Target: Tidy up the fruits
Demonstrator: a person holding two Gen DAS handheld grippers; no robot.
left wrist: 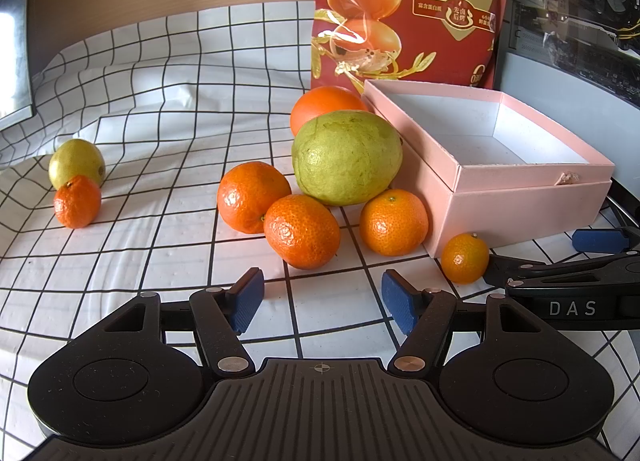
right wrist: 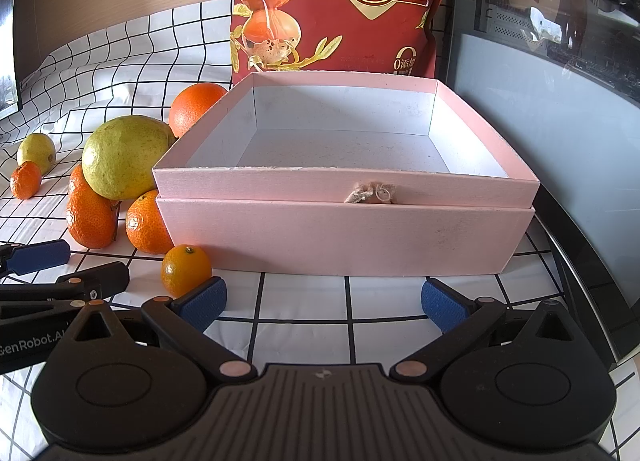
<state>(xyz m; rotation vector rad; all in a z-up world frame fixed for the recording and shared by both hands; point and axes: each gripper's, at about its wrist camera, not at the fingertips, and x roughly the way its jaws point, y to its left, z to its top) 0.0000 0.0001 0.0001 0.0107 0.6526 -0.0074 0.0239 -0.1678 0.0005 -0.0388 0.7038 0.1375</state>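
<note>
Both units are spread wide with nothing between the pads: left hand-held gripper (left wrist: 322, 297), right hand-held gripper (right wrist: 323, 303). Fruits cluster left of the pink box (right wrist: 344, 221) on the surface (left wrist: 160, 253); the large green fruit (left wrist: 346, 157) partly hides an orange (left wrist: 324, 103).

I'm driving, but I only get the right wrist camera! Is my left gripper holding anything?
Observer: No. The left gripper is open, with only checked cloth between its fingers.
Child: What fruit is right in front of it?
Observer: A tangerine lies almost straight ahead of the gap between the fingers, with a second tangerine close on its left.
</note>
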